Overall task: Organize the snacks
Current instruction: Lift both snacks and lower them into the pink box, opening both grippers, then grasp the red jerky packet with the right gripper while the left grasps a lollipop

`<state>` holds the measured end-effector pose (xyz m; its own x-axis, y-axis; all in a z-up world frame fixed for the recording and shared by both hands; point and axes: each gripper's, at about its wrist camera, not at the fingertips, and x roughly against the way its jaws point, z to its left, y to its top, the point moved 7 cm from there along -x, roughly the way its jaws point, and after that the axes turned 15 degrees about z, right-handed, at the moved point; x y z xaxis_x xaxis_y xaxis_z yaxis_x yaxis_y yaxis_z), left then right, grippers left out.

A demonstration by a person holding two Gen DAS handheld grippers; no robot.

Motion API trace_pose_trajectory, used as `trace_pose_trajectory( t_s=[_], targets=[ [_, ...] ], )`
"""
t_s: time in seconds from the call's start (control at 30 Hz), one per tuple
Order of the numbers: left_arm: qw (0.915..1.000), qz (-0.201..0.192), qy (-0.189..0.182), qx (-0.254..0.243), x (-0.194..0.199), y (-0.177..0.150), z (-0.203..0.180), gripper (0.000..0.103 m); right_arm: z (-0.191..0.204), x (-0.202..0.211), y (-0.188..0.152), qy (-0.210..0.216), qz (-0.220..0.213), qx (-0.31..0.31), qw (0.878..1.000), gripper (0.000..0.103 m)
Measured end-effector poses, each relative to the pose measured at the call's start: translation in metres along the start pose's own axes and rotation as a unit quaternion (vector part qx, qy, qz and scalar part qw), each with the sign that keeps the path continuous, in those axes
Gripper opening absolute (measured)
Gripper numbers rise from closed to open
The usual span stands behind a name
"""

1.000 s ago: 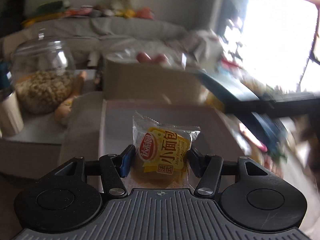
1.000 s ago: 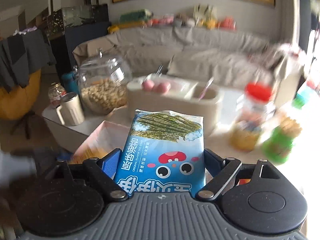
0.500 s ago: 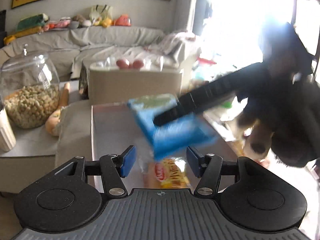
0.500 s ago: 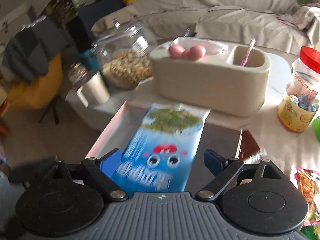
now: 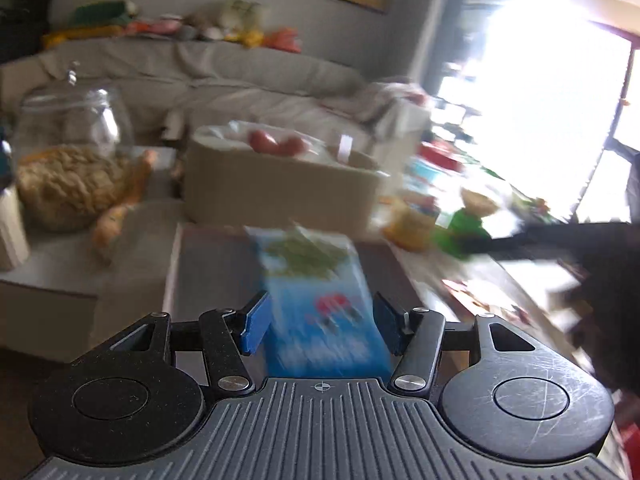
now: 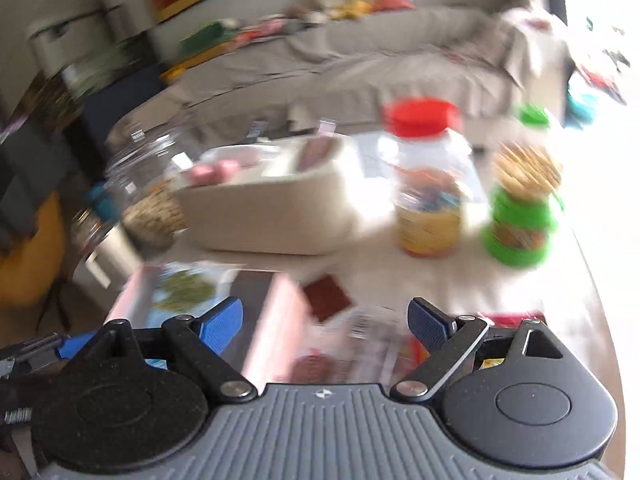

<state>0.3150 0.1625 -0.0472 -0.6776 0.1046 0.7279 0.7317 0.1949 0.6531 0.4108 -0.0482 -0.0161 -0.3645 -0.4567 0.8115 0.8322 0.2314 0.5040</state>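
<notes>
A: At the back of the room, what's the biggest thing?

B: A grey-covered sofa point(image 5: 248, 76), with soft toys along its top. In front of it is the pale surface point(image 6: 400, 272) that carries everything else.

A: And on the surface?

B: A beige bin point(image 5: 280, 188) with pink round things in it, and a big glass jar point(image 5: 68, 160) of pale nuggets to its left. In front of the bin lies a shallow tray point(image 5: 208, 264) with a pale rim.

A: Where's the snack?

B: The blue seaweed packet point(image 5: 316, 300) lies in the tray, green picture end toward the bin. From the left wrist view it sits between the left claw point(image 5: 318, 322) tips, but the blue pads point(image 5: 256, 320) stand apart from its edges, so that claw is spread and holds nothing.

A: The right one?

B: The right claw point(image 6: 324, 330) is spread wide over the surface just right of the tray, gripping nothing. Blurred wrappers lie under it; I can't tell what they are.

A: Smaller things?

B: A red-lidded jar point(image 6: 430, 184) and a green-lidded jar point(image 6: 520, 196) stand side by side, right of the bin.
</notes>
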Motion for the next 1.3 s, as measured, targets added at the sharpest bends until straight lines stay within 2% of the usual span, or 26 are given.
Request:
trace_pose_trajectory(
  t_s=[0.1,0.17,0.2,0.27,0.43,0.5,0.6,0.7,0.77,0.83,0.97,1.07,1.17,1.23,1.3],
  targets=[
    [0.9982,0.019,0.053,-0.019,-0.029,0.021,0.001,0.061,-0.02,-0.017,-0.005,-0.009,0.005,-0.014,1.0,0.09],
    [0.9961,0.04,0.075,-0.022,-0.044,0.026,0.001,0.056,-0.026,-0.027,-0.006,-0.019,0.001,-0.007,1.0,0.086],
    [0.9957,0.048,0.075,-0.025,-0.046,0.025,-0.001,0.055,-0.026,-0.032,-0.005,-0.019,0.0,-0.001,1.0,0.083],
    [0.9953,0.052,0.074,-0.035,-0.044,0.02,-0.005,0.056,-0.023,-0.046,0.003,-0.002,0.008,0.008,1.0,0.07],
    [0.9935,0.095,0.044,-0.045,-0.033,-0.002,-0.005,0.052,-0.02,-0.089,0.036,0.058,0.043,-0.027,0.997,0.055],
    [0.9922,0.104,0.046,-0.05,-0.027,-0.011,-0.005,0.047,-0.018,-0.108,0.048,0.059,0.048,-0.033,0.997,0.051],
    [0.9938,0.092,0.046,-0.042,-0.012,-0.018,-0.002,0.043,-0.016,-0.138,0.06,0.039,0.063,-0.039,0.997,0.037],
    [0.9979,0.06,0.012,-0.022,0.006,-0.02,-0.006,0.041,-0.012,-0.149,0.064,0.024,0.068,-0.009,0.997,0.033],
    [0.9982,0.052,-0.022,-0.021,0.014,-0.021,-0.013,0.041,-0.006,-0.147,0.059,0.0,0.074,0.032,0.997,0.028],
    [0.9965,0.05,-0.059,-0.031,0.02,-0.025,-0.027,0.041,-0.008,-0.142,0.052,0.005,0.09,0.043,0.995,0.028],
    [0.9886,0.062,-0.12,-0.067,0.025,-0.042,-0.058,0.041,-0.02,-0.124,0.031,-0.004,0.107,0.067,0.992,0.026],
    [0.9776,0.088,-0.165,-0.097,0.028,-0.064,-0.08,0.041,-0.028,-0.107,0.013,-0.014,0.113,0.086,0.99,0.026],
    [0.9674,0.119,-0.184,-0.127,0.029,-0.086,-0.094,0.041,-0.027,-0.088,-0.01,-0.027,0.111,0.139,0.984,0.026],
    [0.964,0.135,-0.184,-0.136,0.031,-0.099,-0.098,0.041,-0.026,-0.077,-0.025,-0.034,0.104,0.172,0.979,0.026],
    [0.963,0.149,-0.181,-0.133,0.029,-0.108,-0.094,0.041,-0.022,-0.069,-0.035,-0.02,0.095,0.188,0.977,0.026]
  ],
)
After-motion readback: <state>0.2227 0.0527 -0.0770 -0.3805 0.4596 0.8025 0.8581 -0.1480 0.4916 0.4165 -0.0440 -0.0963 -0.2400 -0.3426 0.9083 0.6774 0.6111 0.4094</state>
